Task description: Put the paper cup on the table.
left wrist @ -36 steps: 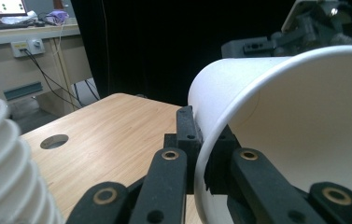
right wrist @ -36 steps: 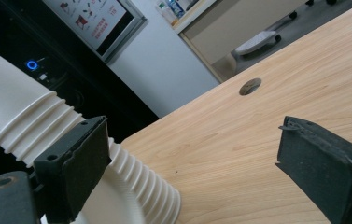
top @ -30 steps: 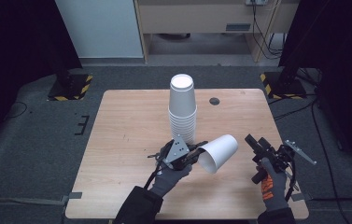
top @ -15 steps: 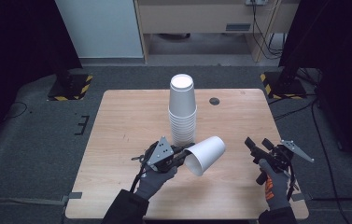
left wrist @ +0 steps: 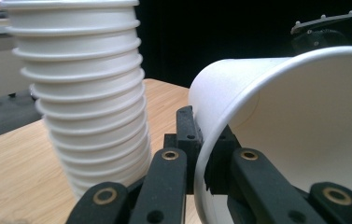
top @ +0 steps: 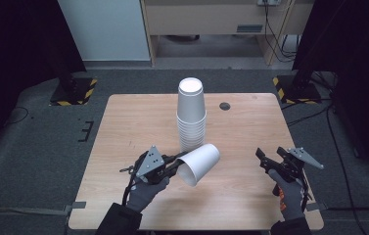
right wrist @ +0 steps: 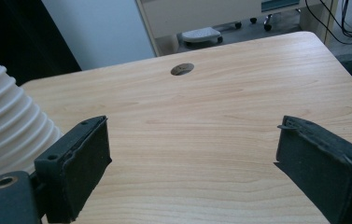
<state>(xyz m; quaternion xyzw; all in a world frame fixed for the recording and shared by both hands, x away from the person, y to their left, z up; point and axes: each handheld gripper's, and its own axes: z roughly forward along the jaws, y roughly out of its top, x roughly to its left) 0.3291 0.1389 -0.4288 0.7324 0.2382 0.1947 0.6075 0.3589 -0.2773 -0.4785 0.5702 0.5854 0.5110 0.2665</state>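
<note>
High view, near edge of desk (top: 123, 127): left claw (top: 176, 162) pinches the rim of one white paper cup (top: 200, 163), one jaw inside the mouth, one outside. Cup lies tilted on its side, mouth toward the person, clear of the wood, likely being carried off from the stack. Right claw (top: 265, 164) hovers empty at near right, jaws wide, probably waiting its turn. Mid-desk: stack of cups (top: 191, 117), upside down. Beyond it, a cable hole (top: 225, 105). Light wood top; dark carpet (top: 35, 147), hazard-striped stand feet (top: 72, 90) at far corners.
</note>
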